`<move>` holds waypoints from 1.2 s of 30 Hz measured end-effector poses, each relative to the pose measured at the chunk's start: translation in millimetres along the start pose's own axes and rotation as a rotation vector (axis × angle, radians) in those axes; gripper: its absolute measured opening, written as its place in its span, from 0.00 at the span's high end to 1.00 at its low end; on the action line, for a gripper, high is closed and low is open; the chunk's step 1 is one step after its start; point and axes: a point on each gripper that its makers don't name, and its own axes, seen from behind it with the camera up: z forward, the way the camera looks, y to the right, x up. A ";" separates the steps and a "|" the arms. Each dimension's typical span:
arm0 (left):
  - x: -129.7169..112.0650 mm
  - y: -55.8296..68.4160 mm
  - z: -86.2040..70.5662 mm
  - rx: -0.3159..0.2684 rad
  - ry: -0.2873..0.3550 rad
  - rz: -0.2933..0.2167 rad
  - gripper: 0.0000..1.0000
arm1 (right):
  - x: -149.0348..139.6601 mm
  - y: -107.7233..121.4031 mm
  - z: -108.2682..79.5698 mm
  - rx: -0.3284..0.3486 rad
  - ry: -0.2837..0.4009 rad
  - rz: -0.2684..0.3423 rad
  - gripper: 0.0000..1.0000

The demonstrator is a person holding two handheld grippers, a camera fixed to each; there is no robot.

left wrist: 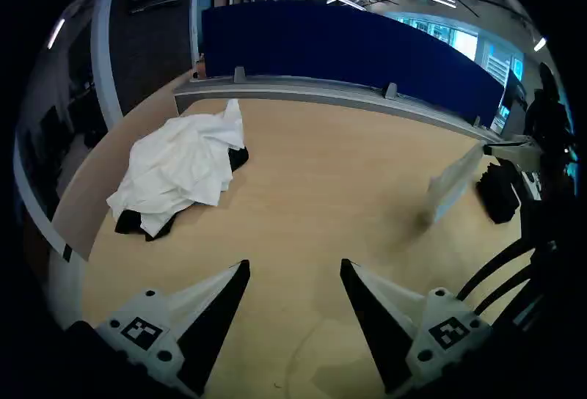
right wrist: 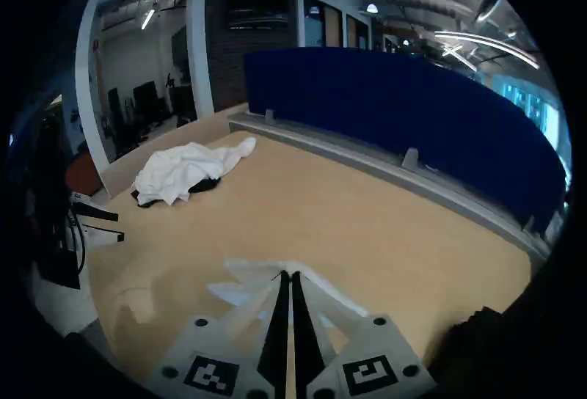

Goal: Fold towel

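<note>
**Right tongs [right wrist: 286, 279] clenched on the towel [right wrist: 246, 276], left tongs [left wrist: 293, 271] released**

In the left gripper view we are reading from the left. A white heap [left wrist: 183, 168] is lying near the left edge of the tabletop [left wrist: 330, 179]. It is covering a dark cloth [left wrist: 132, 223] that is peeking out at its near corner and its far side. The heap is sitting well apart from the left tongs, whose fingers are standing wide apart over bare wood, holding nothing. From the heap across to the right side, the wood is lying open. A grey rail [left wrist: 315, 91] is running along the far edge, with a blue partition [left wrist: 345, 43] rising behind it. Toward the right edge the towel is showing as a pale, blurred sheet held upright, its lower end near the wood, just beside a black bundle [left wrist: 499, 193].

In the right gripper view we are finding the heap far off to the left, close to where the tabletop ends. Open wood is stretching from it to the rail on the right. At bottom centre the right tongs' fingers are pressing almost together, and the towel's white folds are spreading out on both sides of the tips.
</note>
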 end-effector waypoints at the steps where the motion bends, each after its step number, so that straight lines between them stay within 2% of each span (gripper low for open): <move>1: 1.3 0.7 -0.3 -0.001 0.003 0.001 0.09 | 2.3 1.3 -2.3 -0.002 0.003 -0.002 0.98; 12: 9.7 10.1 -5.7 -0.012 0.024 0.002 0.09 | 16.4 15.3 -22.1 -0.029 0.032 -0.002 0.98; 21: 9.5 10.6 -12.4 -0.009 0.028 0.005 0.09 | 25.1 28.5 -35.7 -0.041 0.054 0.018 0.98; 26: 7.8 10.6 -16.7 -0.007 0.029 0.004 0.09 | 30.1 47.9 -49.5 -0.062 0.062 0.023 0.98; 36: 4.0 14.6 -24.0 -0.002 0.029 0.003 0.09 | 38.8 102.6 -79.8 -0.114 0.069 0.038 0.98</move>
